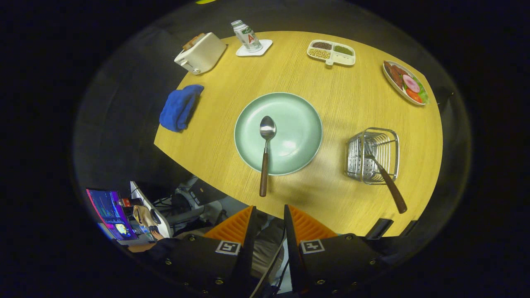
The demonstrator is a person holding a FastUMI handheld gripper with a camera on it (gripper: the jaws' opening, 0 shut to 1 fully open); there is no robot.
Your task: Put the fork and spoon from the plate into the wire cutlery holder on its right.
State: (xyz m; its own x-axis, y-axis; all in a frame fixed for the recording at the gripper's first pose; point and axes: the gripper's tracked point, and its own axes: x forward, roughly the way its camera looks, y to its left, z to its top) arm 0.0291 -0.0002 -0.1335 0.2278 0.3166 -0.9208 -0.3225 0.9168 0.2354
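Observation:
A spoon point(265, 153) with a brown wooden handle lies on the pale green plate point(298, 128), bowl up near the plate's middle, handle reaching over the near rim. To the plate's right stands the wire cutlery holder point(372, 155); a fork point(387, 182) leans in it, its wooden handle sticking out toward me. My gripper point(269, 217) hovers high above the table's near edge, well short of the spoon handle. Its orange fingers point(236, 225) stand a small gap apart with nothing between them.
On the round wooden table point(352, 107) beyond the plate: a blue cloth point(180, 107) at the left, a white toaster point(201, 53), a bottle on a coaster point(248, 37), a divided snack tray point(331, 51), and a dish of sliced food point(405, 82). A person's hand point(145, 215) and a screen point(112, 213) lie below the table's left.

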